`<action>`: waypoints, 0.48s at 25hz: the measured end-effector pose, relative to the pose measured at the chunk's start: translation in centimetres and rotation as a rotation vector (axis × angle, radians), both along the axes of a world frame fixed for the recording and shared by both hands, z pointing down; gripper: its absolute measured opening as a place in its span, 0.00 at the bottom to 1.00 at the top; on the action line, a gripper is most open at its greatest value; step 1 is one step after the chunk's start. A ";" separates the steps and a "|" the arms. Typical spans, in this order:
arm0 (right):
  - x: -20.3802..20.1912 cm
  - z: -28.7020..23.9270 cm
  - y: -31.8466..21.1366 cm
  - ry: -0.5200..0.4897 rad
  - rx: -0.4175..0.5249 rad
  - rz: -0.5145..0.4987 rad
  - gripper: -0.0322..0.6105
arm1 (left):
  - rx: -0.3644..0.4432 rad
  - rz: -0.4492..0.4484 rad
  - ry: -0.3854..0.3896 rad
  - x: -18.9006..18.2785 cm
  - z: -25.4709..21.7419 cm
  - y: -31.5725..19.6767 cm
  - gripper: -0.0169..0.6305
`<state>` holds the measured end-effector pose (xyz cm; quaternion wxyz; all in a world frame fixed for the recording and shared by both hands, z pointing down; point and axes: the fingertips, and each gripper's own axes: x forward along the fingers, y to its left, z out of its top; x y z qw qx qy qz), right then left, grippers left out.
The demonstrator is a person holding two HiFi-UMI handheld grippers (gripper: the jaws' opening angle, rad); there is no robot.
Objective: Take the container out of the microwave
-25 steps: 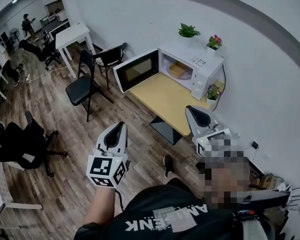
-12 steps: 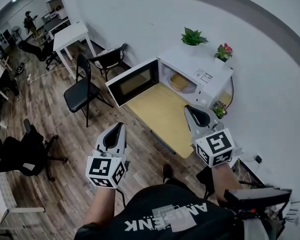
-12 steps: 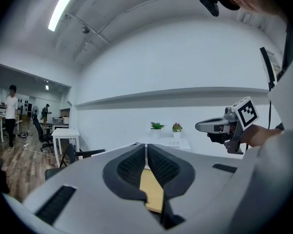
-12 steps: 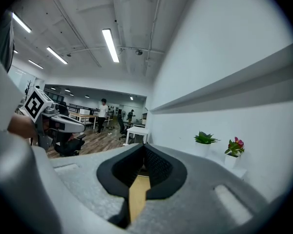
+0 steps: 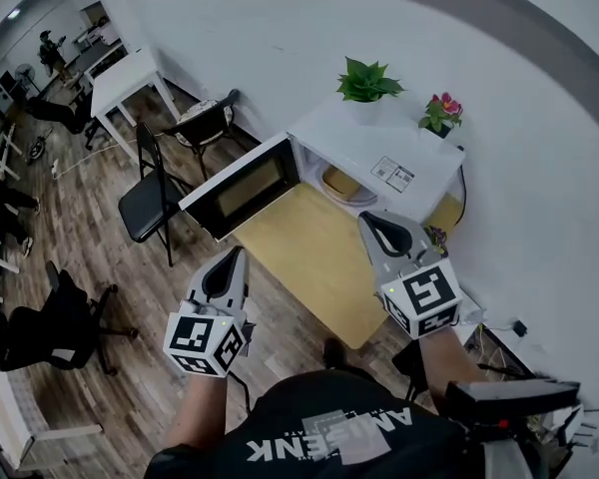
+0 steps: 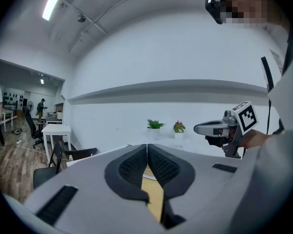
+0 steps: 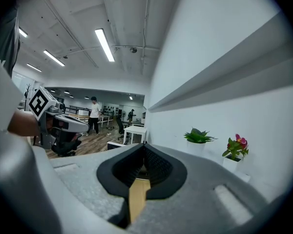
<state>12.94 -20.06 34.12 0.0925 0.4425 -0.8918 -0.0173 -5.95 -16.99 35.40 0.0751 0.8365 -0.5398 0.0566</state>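
**Fig.** Left gripper and right gripper, both clenched and empty, facing the open microwave.

My left fingers are pressed together with nothing between them, and my right fingers are the same. I hold the left gripper by the left edge of the table, and the right gripper above the table's right part. Both point toward the microwave. Its door stands swung wide to the left. The container, pale and round, lies inside the cavity, well apart from both grippers. Two potted plants stand on the microwave's top.
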 end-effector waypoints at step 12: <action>2.8 0.4 -6.8 -0.022 0.001 0.058 0.07 | -0.007 0.052 -0.021 2.4 0.1 -6.9 0.03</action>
